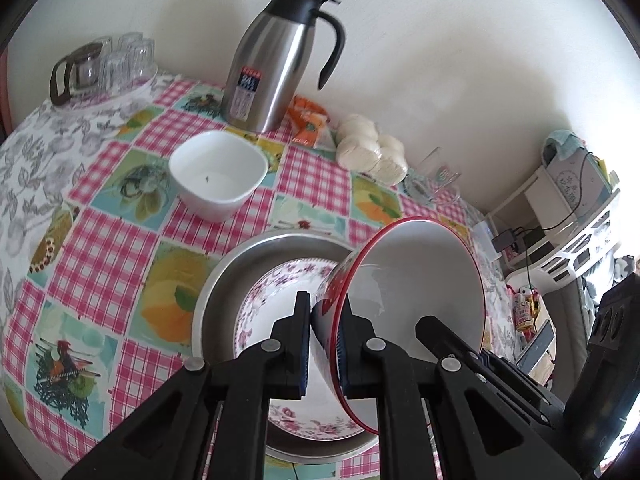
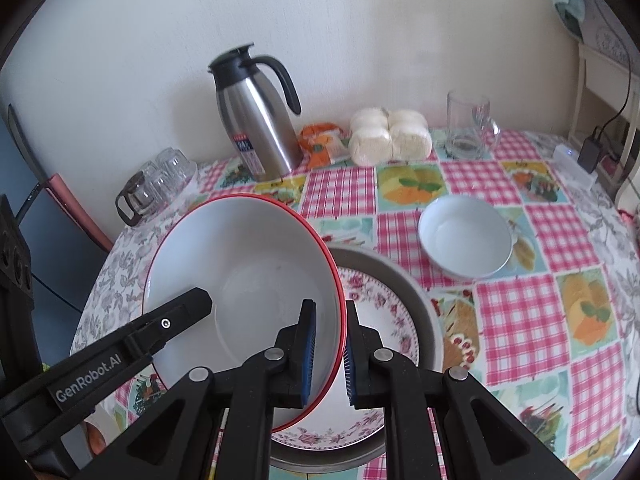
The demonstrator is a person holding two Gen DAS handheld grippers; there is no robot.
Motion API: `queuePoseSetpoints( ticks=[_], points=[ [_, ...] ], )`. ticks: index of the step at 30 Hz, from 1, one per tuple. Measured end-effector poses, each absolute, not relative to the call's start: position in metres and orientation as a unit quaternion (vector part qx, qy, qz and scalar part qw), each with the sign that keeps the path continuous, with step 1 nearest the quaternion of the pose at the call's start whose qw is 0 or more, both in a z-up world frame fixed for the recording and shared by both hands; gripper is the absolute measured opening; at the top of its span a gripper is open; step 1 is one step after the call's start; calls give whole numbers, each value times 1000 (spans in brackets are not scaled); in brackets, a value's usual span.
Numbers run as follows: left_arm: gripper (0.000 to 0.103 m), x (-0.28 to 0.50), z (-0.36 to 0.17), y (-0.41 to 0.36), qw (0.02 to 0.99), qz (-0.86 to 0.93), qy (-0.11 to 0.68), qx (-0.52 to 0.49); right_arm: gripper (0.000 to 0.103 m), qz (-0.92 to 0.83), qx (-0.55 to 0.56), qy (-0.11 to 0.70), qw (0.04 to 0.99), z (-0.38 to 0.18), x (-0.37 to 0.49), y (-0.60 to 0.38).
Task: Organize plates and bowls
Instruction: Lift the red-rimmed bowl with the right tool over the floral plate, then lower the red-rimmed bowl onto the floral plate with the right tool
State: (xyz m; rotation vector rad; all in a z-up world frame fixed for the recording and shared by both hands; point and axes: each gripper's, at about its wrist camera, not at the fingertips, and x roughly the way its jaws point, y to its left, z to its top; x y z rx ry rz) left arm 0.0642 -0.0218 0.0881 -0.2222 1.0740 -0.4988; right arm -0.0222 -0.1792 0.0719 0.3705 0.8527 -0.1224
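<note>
The left hand-held gripper (image 1: 324,344) is clamped on the rim of a red-rimmed bowl (image 1: 420,280), one blue pad on the red patterned outside and the other on the white inside. The right hand-held gripper (image 2: 330,354) is clamped on the opposite edge of the same bowl (image 2: 240,280), its pads pinching the wall from both sides. In the right wrist view the left tool's black finger, printed with a maker's name, reaches across the bowl's far rim.

The bowl hangs tilted between the two tools, its opening turned sideways, above a floral plate (image 1: 260,300) that lies inside a round metal tray (image 1: 224,280). Whether the bowl's lower edge touches the plate cannot be told. In the right wrist view the plate (image 2: 384,308) and tray (image 2: 424,300) show to the right of the bowl.

Around them the worktop (image 1: 120,240) wears a checked and fruit-printed cloth. A square white bowl (image 1: 218,176) stands apart from the tray on one side, and a round white bowl (image 2: 466,236) on the other. Against the wall stand a steel jug (image 1: 268,68) with a black handle, an orange packet (image 1: 310,120) just beside it, and a wrapped pack of pale buns (image 1: 372,148). A glass mug (image 2: 470,124) stands near the buns, and upturned glasses (image 1: 128,60) with a small glass pot sit at the far left corner.
</note>
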Motion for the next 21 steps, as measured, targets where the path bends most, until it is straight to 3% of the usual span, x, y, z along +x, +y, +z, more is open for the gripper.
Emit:
queuePoseSetpoints(
  ticks=[21],
  points=[
    [11, 76, 35, -35, 787, -219, 569, -95, 14, -71, 205, 481, 850, 16, -5, -192]
  ],
)
